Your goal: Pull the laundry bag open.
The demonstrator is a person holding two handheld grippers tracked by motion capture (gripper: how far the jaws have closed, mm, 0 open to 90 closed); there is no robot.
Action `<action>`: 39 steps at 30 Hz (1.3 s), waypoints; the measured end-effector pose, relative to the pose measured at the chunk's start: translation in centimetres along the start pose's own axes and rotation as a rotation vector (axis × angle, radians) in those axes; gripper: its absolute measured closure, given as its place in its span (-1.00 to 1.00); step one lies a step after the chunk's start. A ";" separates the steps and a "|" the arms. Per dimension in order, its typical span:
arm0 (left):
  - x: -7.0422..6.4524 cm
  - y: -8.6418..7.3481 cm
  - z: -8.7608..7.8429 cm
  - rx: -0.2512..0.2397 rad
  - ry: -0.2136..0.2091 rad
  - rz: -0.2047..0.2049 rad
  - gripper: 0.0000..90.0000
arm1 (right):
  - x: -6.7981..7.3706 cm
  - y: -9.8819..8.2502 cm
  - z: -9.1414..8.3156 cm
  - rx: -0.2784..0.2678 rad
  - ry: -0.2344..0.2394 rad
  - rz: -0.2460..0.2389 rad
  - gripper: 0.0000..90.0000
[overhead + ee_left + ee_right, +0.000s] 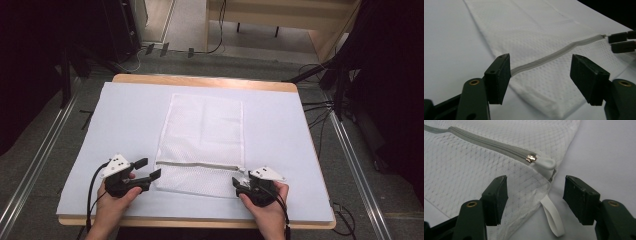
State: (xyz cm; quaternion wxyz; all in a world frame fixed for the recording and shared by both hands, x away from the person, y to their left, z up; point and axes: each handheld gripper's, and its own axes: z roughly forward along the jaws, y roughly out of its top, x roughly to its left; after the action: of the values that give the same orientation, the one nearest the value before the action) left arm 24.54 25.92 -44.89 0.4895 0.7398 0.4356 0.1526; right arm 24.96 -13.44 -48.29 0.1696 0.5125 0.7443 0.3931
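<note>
Resting low on the desk (125, 115), both hands hold hand-held grippers, left (148, 169) and right (238, 183), agape, flanking the mesh bag's (202, 130) zipper (197, 164).

High view overhead; 2 gripper views low, close, sharing mesh bag (202, 145) zipper (554, 55).

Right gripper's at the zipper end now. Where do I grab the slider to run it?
Take the white pull tab on the metal slider, not the mesh bag. It sticks out past the zipper end toward the bag's edge, just ahead of the open right gripper, so come straight forward from there.
</note>
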 end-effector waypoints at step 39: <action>-12.2 5.4 13.5 0.199 -0.234 -0.013 0.87 | 1.8 1.5 -1.7 -0.121 -0.023 -0.137 0.96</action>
State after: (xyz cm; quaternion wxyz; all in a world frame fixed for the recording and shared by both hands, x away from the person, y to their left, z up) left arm 29.03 7.47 -44.22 0.4622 0.7945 0.3934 0.0185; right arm 24.03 -12.26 -45.85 0.2356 0.4535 0.7505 0.4190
